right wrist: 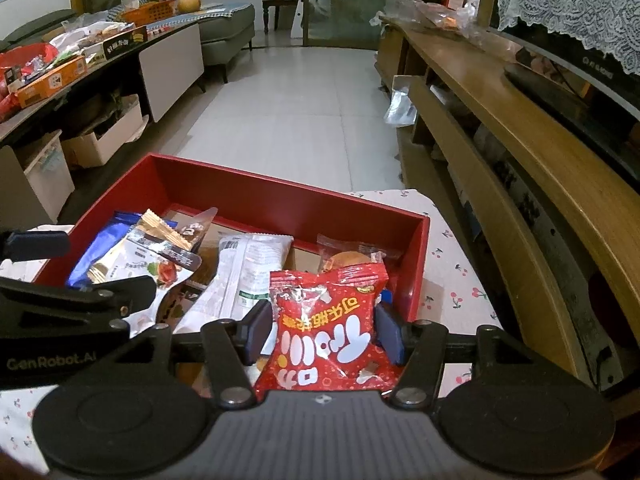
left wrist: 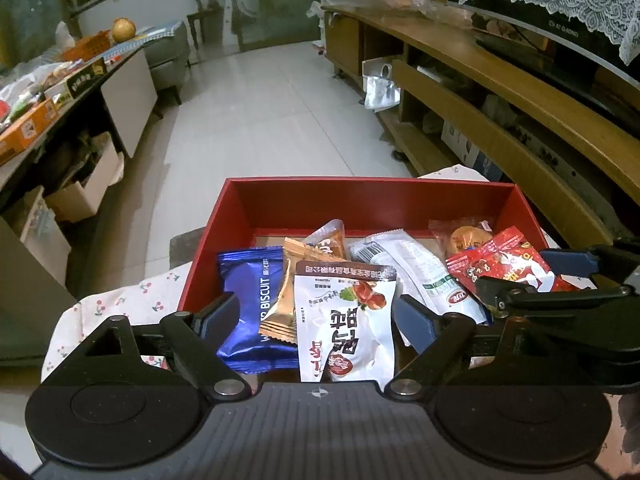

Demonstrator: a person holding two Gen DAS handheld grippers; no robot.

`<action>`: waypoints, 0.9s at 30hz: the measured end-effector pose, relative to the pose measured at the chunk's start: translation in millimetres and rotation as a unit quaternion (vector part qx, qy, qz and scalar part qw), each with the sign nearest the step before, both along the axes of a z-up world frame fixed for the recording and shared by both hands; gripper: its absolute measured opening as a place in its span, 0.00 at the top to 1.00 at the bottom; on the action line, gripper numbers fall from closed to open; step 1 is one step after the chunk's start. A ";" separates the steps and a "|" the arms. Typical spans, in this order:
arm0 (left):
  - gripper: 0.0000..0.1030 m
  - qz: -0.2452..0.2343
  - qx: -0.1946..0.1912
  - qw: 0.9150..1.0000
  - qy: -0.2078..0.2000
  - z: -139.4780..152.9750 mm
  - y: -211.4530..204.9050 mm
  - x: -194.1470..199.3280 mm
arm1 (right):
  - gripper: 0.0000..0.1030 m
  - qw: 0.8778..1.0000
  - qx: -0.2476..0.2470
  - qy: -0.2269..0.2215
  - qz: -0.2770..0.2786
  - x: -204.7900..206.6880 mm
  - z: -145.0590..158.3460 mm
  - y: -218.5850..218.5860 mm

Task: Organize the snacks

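Red box (left wrist: 400,196) holds snacks; left hand-held gripper (left wrist: 316,316) spread around white date packet (left wrist: 348,320), right hand-held gripper (right wrist: 324,330) loose beside red snack bag (right wrist: 328,324) at 6 o'clock.

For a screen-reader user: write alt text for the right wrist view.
The right gripper straddles a red snack packet over a red box of wrapped snacks on a cherry-print cloth. The left gripper reaches in beside it.

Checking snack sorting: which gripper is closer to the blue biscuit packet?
Left. The left gripper straddles the blue biscuit packet; the right gripper sits across the box, around the red packet.
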State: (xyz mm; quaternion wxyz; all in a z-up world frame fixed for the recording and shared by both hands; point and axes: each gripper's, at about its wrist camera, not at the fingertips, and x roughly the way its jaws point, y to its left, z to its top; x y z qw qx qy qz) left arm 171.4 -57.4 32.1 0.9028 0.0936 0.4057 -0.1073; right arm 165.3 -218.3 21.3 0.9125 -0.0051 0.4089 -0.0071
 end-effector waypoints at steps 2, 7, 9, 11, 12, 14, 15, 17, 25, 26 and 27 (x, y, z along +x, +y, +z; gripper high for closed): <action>0.13 0.000 0.001 1.000 -0.001 0.4 -0.9 -0.9 | 0.25 1.000 -0.006 -0.003 -0.001 -0.5 1.0 -0.5; 0.06 0.003 0.004 1.000 -0.009 6.1 -0.3 -6.5 | 0.24 1.000 -0.017 -0.018 -0.009 -8.0 10.0 -0.7; 0.00 0.007 -0.001 1.000 -0.007 8.5 3.1 -11.1 | 0.24 0.999 -0.022 -0.029 -0.016 -16.6 16.7 -1.0; 0.00 0.010 -0.020 1.000 0.003 11.3 9.7 -17.4 | 0.21 0.999 -0.016 -0.039 -0.018 -27.8 24.6 -1.8; 0.00 0.013 -0.031 0.999 0.009 12.7 13.9 -21.0 | 0.20 0.999 -0.013 -0.043 -0.019 -33.8 28.7 -1.6; 0.00 0.021 -0.052 0.998 0.014 15.4 23.4 -30.8 | 0.19 0.998 -0.005 -0.050 -0.021 -48.4 36.1 -1.0; 0.00 0.025 -0.058 0.998 0.013 16.7 27.8 -37.0 | 0.19 0.998 0.000 -0.052 -0.022 -55.4 39.3 -0.2; 0.00 0.037 -0.055 0.998 0.006 19.3 34.9 -49.8 | 0.19 0.998 0.009 -0.055 -0.022 -70.3 44.5 2.0; 0.00 0.064 -0.015 0.997 -0.047 30.3 52.1 -112.9 | 0.19 0.998 0.040 -0.053 0.001 -129.6 48.9 24.1; 0.00 0.057 -0.012 0.997 -0.045 28.9 51.7 -116.5 | 0.19 0.998 0.042 -0.051 0.004 -134.9 48.1 26.9; 0.00 0.051 -0.014 0.998 -0.044 28.0 51.1 -118.4 | 0.19 0.998 0.043 -0.049 0.006 -139.0 47.1 28.6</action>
